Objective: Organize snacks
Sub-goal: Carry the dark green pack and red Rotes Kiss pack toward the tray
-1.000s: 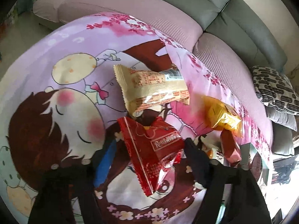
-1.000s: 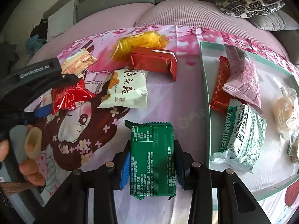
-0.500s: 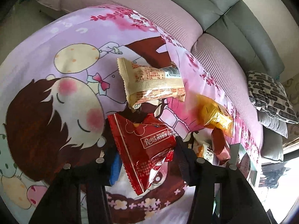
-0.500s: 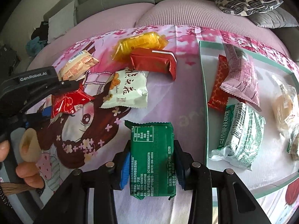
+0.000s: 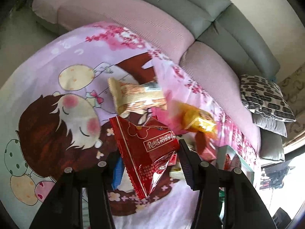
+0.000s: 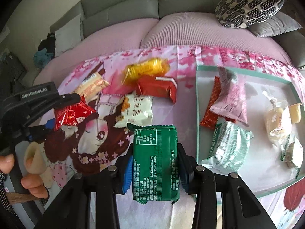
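Both tools have lifted since the earlier frames, each carrying its packet up off the cartoon-print cloth, and the left tool's jaws have just been closing onto theirs. Now the left tool pinches a red Rater Kiss packet between its pads, the packet tilted with one corner hanging down; in the right wrist view that same tool shows at the left edge, gripped by a hand. Meanwhile the right tool is pressed together on a green packet, held lengthwise with its printed back facing the camera.

Just beyond the red packet, a beige wafer packet lies on the cloth, with a yellow packet to its right. From the right wrist view, a white packet lies just past the green one, and behind it a red box-shaped packet touches the yellow packet.

To the right sits a teal-rimmed tray on the cloth. Inside it a pink packet overlaps a thin red packet, a pale green-and-white packet lies nearer the camera, and some clear-wrapped pale snacks sit at the tray's far right. Behind everything runs a sofa with a patterned cushion.
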A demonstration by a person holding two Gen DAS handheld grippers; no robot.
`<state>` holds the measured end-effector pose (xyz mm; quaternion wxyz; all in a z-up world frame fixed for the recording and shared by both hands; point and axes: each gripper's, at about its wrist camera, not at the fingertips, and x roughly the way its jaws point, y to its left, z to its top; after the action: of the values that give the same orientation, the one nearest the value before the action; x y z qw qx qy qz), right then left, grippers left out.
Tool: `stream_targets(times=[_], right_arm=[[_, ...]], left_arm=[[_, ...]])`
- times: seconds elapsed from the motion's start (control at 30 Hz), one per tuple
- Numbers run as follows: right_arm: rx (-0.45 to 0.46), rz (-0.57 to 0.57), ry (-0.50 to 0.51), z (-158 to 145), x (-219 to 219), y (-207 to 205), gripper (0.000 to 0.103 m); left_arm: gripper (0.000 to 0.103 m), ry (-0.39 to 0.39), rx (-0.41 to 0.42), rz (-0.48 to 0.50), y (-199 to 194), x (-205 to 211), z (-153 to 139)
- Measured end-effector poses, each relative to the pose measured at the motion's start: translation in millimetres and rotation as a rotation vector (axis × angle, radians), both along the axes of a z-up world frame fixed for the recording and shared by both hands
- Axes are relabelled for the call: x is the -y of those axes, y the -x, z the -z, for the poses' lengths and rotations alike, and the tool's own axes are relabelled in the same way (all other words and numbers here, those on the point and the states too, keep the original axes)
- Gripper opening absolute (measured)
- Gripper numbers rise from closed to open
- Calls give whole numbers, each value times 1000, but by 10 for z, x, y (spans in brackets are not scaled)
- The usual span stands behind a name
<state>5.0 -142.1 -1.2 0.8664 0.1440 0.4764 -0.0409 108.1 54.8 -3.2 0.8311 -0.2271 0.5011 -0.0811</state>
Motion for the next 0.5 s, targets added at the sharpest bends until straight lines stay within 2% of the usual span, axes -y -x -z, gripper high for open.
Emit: stream_targets(times=[0.37,0.5], right_arm=[[75,139,-27,-301,597,169,42],[103,214,-34,-396,910,257,42]], left_arm=[[53,47,76,187,135,632,-291],[53,25,100,276,173,963,-364]])
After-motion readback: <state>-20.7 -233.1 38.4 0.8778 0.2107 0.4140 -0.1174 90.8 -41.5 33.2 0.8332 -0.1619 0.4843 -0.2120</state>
